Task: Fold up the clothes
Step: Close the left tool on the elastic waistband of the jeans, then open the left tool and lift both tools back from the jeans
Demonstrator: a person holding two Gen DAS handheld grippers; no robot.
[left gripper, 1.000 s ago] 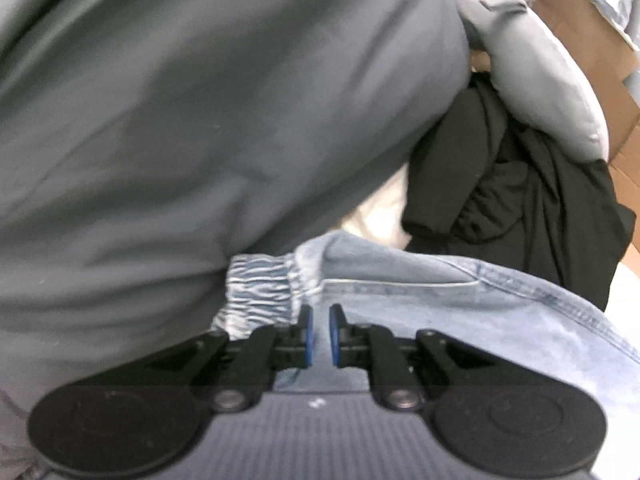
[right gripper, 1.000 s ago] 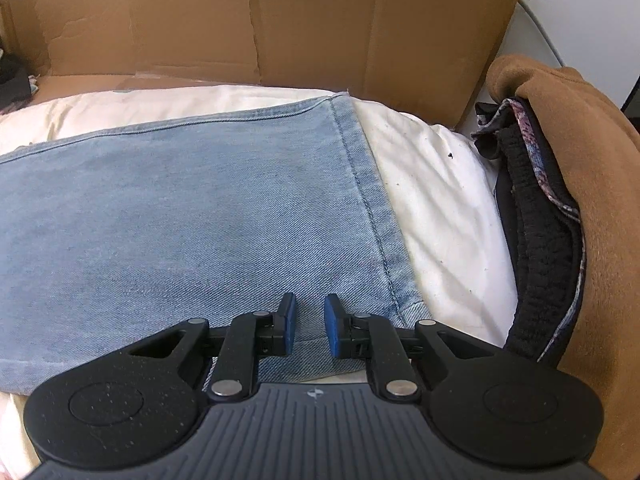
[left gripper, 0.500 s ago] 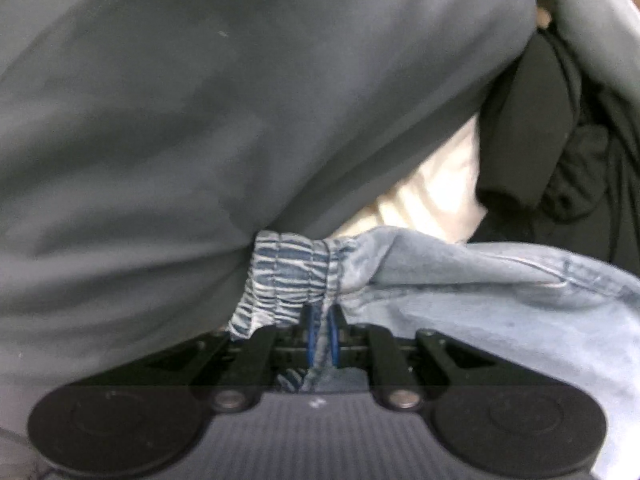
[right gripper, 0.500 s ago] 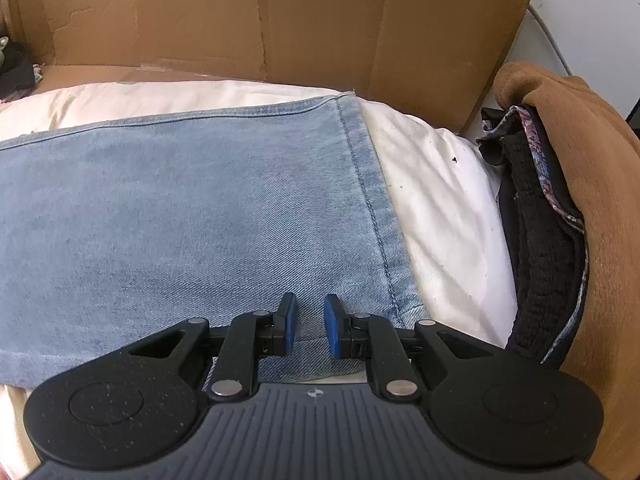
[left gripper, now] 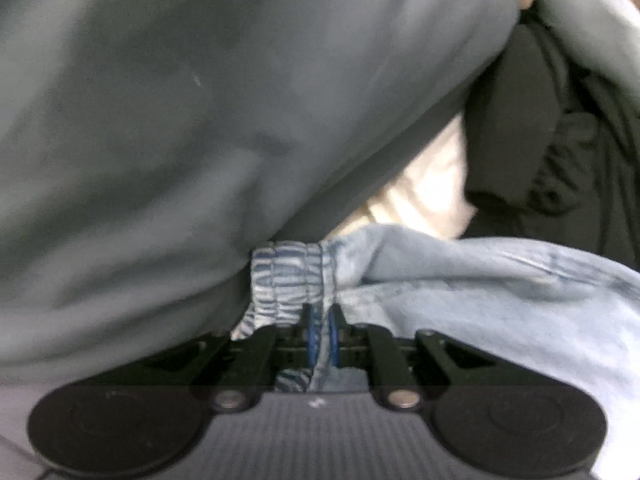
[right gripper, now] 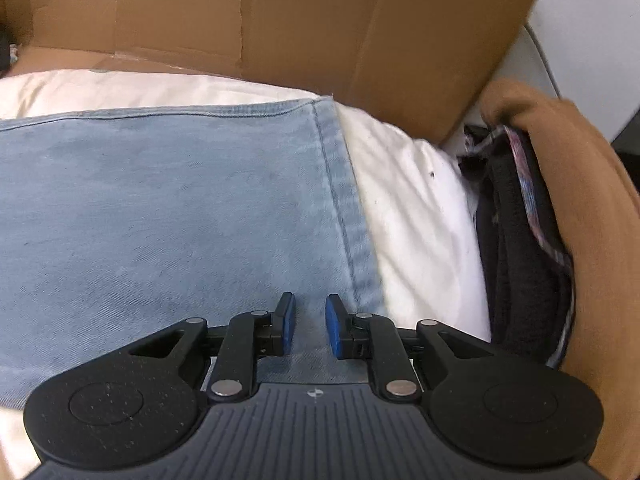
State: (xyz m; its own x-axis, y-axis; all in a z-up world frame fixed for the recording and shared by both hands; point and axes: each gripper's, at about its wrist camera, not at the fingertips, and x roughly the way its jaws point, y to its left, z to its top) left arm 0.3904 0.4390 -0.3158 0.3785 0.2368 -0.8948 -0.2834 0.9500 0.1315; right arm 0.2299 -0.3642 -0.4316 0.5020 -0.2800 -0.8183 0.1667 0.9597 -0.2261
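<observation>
Light blue jeans lie across a white padded surface (right gripper: 416, 216). In the left wrist view their gathered elastic waistband (left gripper: 284, 280) bunches up under a large grey garment (left gripper: 180, 120). My left gripper (left gripper: 321, 326) has a fold of the waistband between its blue pads, and its jaws are opening. In the right wrist view the jeans leg (right gripper: 168, 208) lies flat, its stitched hem (right gripper: 340, 200) running toward me. My right gripper (right gripper: 310, 328) hovers over the leg near the hem, with a clear gap between its pads and nothing pinched.
A black garment (left gripper: 532, 152) lies crumpled at the right of the left wrist view. A cardboard wall (right gripper: 304, 24) stands behind the jeans. A stack of folded clothes, brown (right gripper: 592, 184) over black (right gripper: 516, 264), sits at the right edge.
My left gripper has pushed in onto the elastic waistband, which now sits between its pads; before, they stood apart over flat denim. The right view has hardly changed.
</observation>
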